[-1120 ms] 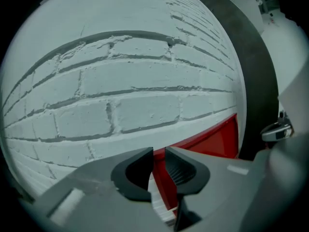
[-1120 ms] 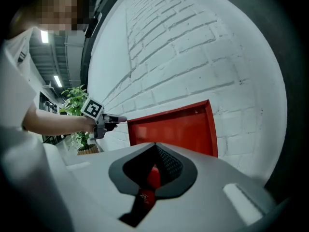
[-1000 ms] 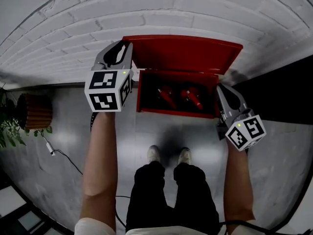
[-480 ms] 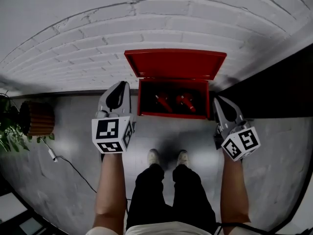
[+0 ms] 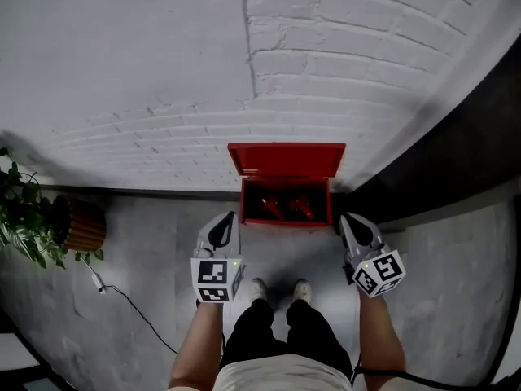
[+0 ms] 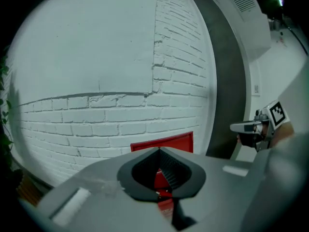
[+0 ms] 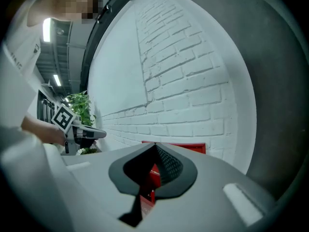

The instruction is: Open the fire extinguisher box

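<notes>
Red metal fire extinguisher box [image 5: 285, 220] sat on the grey concrete floor [image 5: 146, 251] against the white brick wall [image 5: 309, 80], its lid [image 5: 286, 160] upright, so the opening looked complete. Left gripper [image 5: 226, 220] and right gripper [image 5: 347, 221] hung clear of it, jaws pressed together and empty; no further move seemed called for.

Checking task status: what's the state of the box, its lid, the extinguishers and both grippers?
fire extinguisher box: open.
lid: raised, standing up behind the box.
extinguishers: two, lying inside the box.
left gripper: shut, empty.
right gripper: shut, empty.
</notes>
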A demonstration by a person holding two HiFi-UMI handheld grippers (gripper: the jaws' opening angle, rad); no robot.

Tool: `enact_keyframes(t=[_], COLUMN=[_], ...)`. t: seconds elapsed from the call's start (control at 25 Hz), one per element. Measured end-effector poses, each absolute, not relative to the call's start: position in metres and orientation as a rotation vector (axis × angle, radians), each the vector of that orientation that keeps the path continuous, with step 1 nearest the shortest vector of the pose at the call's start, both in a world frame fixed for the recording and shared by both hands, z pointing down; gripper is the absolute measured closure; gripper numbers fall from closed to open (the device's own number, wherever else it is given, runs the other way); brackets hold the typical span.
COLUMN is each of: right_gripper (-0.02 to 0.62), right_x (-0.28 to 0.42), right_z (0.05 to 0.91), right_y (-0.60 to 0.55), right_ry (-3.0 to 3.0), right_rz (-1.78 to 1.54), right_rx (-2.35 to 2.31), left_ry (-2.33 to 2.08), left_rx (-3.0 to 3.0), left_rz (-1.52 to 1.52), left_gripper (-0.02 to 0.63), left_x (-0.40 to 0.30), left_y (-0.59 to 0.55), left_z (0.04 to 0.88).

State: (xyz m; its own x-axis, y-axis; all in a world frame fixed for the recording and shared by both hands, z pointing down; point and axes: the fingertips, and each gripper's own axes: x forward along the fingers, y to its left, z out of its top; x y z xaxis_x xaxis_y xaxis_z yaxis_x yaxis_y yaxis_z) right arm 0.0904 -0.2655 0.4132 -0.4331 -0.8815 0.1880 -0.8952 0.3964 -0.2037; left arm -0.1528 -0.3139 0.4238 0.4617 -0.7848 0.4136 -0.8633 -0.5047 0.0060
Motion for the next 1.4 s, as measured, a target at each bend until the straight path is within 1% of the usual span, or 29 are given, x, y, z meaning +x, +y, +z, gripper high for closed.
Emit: enact_keyframes(t=[0.28, 0.56, 0.8, 1.4], right_gripper=[0.594, 0.594, 0.594, 0.594], right_x=[0.082, 0.078, 0.07, 0.082], right_z=[0.368, 0.343, 0.335, 0.336], right_y=[-0.232, -0.227, -0.235, -0.239], right_ry=[-2.571, -2.566, -2.566, -2.539], right_rz=[0.408, 0.411, 0.385, 0.413], right_rx=[1.619, 1.646, 1.617, 1.668], left_ry=[-1.4, -1.445, -1.426, -1.347], left_rx=[2.511, 2.538, 2.563, 2.563], left_rz=[0.515, 0.471, 0.469, 0.502], left_gripper=[0.6, 0.6, 0.6, 0.6], left_x=[-0.14, -0.139, -0.125, -0.11], left_y=[-0.273, -0.271, -0.275, -0.275], left_z=[0.374, 0.35, 0.343, 0.355])
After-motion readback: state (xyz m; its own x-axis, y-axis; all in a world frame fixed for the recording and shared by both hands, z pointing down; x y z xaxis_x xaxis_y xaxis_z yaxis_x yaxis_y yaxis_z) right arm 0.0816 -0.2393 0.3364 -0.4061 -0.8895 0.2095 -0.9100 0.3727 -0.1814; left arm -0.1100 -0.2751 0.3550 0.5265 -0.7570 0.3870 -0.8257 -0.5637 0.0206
